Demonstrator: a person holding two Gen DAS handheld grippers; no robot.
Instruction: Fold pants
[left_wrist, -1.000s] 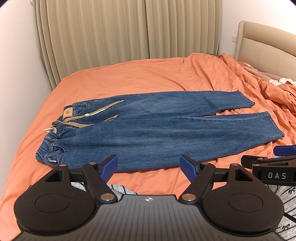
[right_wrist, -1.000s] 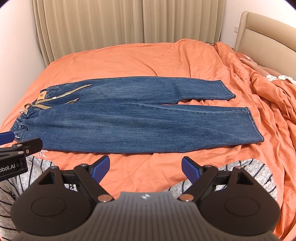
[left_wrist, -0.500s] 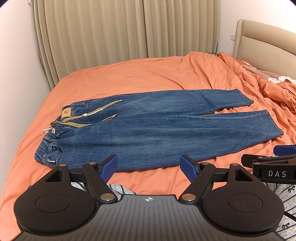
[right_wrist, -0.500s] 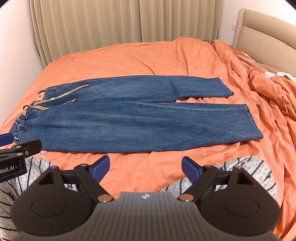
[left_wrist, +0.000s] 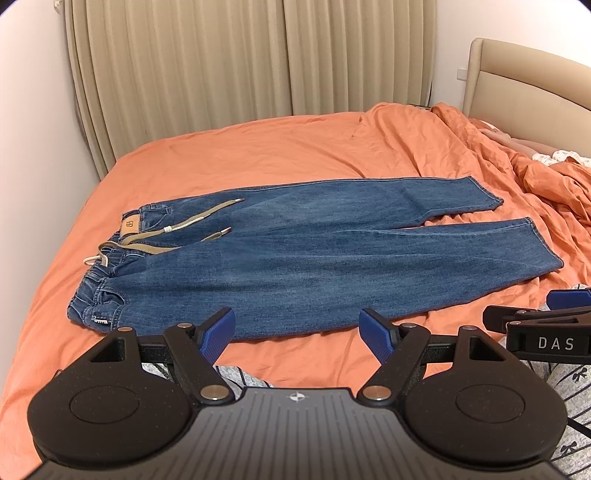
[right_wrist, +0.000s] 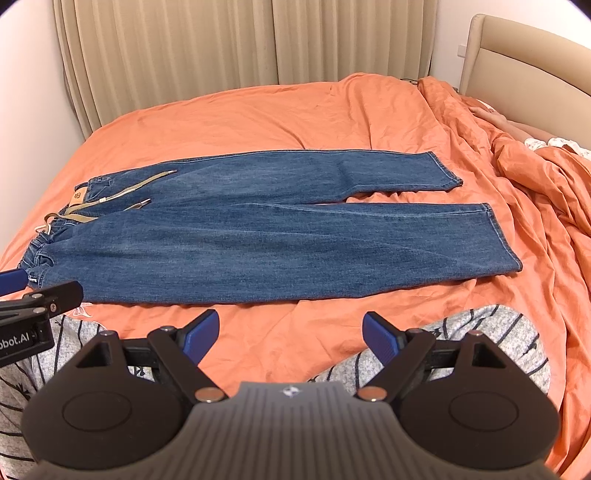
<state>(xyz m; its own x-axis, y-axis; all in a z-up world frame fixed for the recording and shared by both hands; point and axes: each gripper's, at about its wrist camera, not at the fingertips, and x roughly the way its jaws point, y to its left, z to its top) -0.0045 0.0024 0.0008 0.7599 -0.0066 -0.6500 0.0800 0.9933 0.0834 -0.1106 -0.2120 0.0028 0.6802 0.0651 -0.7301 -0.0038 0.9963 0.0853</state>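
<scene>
1. The jeans (left_wrist: 295, 254) lie flat on the orange bed sheet (left_wrist: 280, 155), waistband to our left, hems to our right, the two legs splayed apart only near the cuffs. Our left claw (left_wrist: 297, 330) and right claw (right_wrist: 290, 332) both stand wide with nothing between the pads, hovering just short of the near edge.
2. If we pinch too deep at that near edge, we judge we would gather the sheet with the denim, since the sheet is rumpled right beneath it.
3. The loose drawstring (left_wrist: 207, 218) lies across the seat; a fold of one leg over the other could trap it inside as a lump or drag it askew.
4. Denim is heavy. Lifting from two points well apart, the middle may sag and the fold land crooked.
5. The far leg reaches less far than the near one, so the hems might not meet.
6. The bunched duvet (right_wrist: 524, 155) sits near the cuffs and could snag them.
</scene>
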